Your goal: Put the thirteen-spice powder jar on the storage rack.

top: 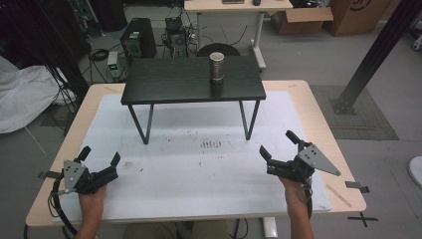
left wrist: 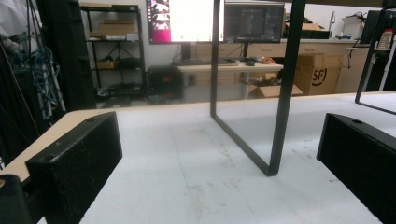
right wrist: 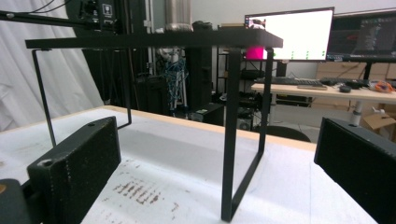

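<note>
A metal cylinder cup [top: 216,66] stands upright on the right part of a small black raised shelf [top: 169,82] at the back of the table; its lower body [right wrist: 177,15] shows in the right gripper view. My left gripper [top: 101,156] rests near the front left of the white mat, open, nothing between its jaws. My right gripper [top: 279,144] sits at the front right, open too, and holds nothing. In the left gripper view the shelf's left leg [left wrist: 280,102] stands ahead of the left gripper [left wrist: 217,158]. The right leg [right wrist: 229,140] stands ahead of the right gripper [right wrist: 217,163].
A white mat [top: 199,169] covers the wooden table [top: 318,114], with dark smudges [top: 211,144] near its middle. The shelf's thin black legs [top: 141,124] stand on the mat. A black post base [top: 348,105], boxes, cables and a computer sit on the floor beyond.
</note>
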Demonstrator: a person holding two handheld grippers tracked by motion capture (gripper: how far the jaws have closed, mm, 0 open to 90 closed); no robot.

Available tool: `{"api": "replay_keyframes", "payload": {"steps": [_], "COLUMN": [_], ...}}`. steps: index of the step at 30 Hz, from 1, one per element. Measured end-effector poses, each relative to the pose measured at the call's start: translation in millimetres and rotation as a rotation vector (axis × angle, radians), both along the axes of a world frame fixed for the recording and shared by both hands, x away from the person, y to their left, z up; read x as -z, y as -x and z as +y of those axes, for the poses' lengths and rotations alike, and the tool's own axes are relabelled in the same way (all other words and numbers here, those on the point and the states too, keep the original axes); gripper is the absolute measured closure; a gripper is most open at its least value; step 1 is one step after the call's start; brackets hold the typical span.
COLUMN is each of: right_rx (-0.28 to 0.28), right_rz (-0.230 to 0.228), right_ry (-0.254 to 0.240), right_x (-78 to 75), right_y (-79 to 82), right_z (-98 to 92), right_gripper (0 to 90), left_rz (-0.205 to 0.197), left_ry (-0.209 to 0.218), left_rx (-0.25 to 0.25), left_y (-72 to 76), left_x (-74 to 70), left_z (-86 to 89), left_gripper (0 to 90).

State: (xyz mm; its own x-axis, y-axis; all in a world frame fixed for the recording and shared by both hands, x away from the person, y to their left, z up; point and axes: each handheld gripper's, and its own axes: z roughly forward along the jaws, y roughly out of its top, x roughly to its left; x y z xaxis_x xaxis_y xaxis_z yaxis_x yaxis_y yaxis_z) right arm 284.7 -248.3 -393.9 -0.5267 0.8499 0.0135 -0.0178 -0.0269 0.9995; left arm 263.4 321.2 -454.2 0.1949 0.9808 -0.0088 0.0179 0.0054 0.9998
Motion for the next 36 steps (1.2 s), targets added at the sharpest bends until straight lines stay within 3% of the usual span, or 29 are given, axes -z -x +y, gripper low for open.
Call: {"api": "replay_keyframes", "payload": {"steps": [24, 36], "right_rx": [0.122, 0.139], "right_rz": [0.044, 0.019], "right_ry": [-0.027, -0.001], "right_x": [56.6, 60.8], "right_y": [10.0, 13.7], "right_z": [-4.7, -1.8], "right_gripper": [0.2, 0.3], "left_rz": [-0.001, 0.0], "left_ry": [-0.001, 0.0], "left_rx": [0.0, 0.0], "left_y": [0.0, 0.1], "left_x": [0.0, 0.0], "left_z": [0.0, -0.1], "left_gripper": [0.6, 0.6]}}
